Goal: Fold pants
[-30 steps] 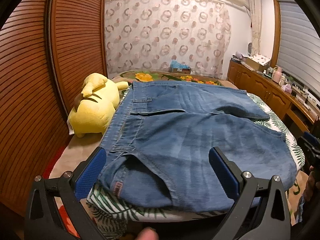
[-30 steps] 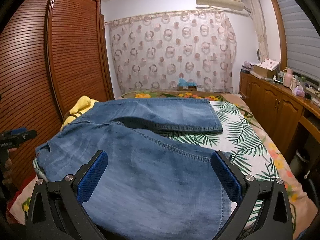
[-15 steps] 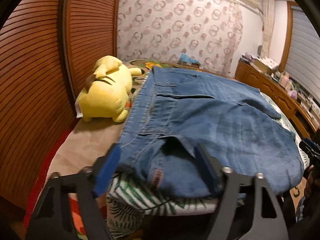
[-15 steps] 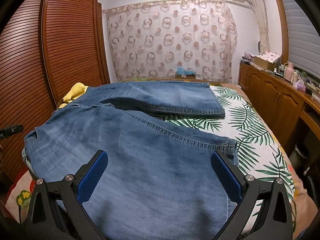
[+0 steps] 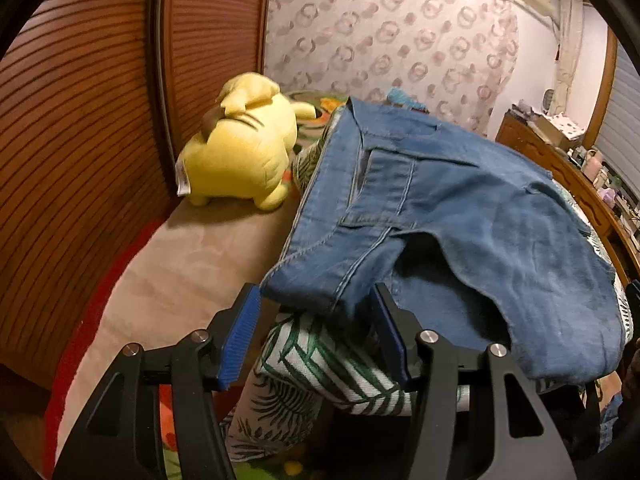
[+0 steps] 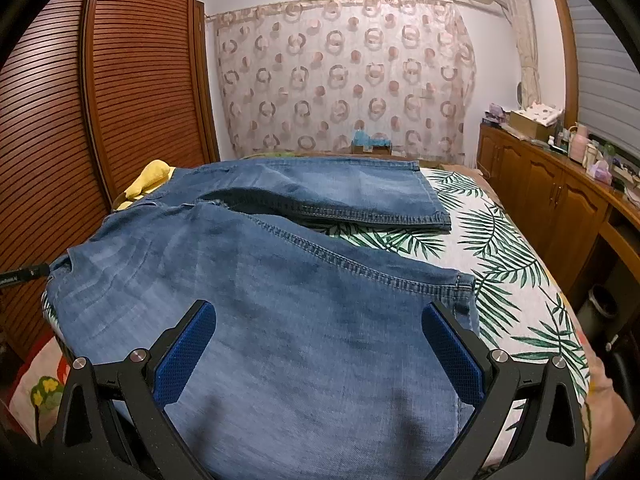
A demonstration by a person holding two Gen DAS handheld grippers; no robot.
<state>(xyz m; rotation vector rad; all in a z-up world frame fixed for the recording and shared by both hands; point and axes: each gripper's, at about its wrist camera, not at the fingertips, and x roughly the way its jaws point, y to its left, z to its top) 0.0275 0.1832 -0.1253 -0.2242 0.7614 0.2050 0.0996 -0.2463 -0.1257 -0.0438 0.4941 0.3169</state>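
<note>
Jeans: a pair of blue denim jeans lies spread across a bed with a leaf-print bedspread, waistband to the left, both legs running right; the near leg covers the near edge of the bed, the far leg lies flat beyond it.
Left gripper: the left gripper is at the near left corner of the waistband; its jaws are closing, with the denim corner between the blue pads, and the pads do not yet look pressed onto the cloth.
Right gripper: the right gripper hovers over the near leg close to its hem, jaws spread wide and holding nothing.
Bystander: a yellow plush toy lies at the far left, just beside the waistband.
Risk, bedspread: a bunched fold of bedspread sits directly under the corner, so the closing pads may pinch it along with the denim and drag the cover.
Risk, thin bite: only the corner's edge is between the pads; heavy denim could slip out on lifting.
Risk, one layer: catching only the top layer of the waistband would skew the fold.
</note>
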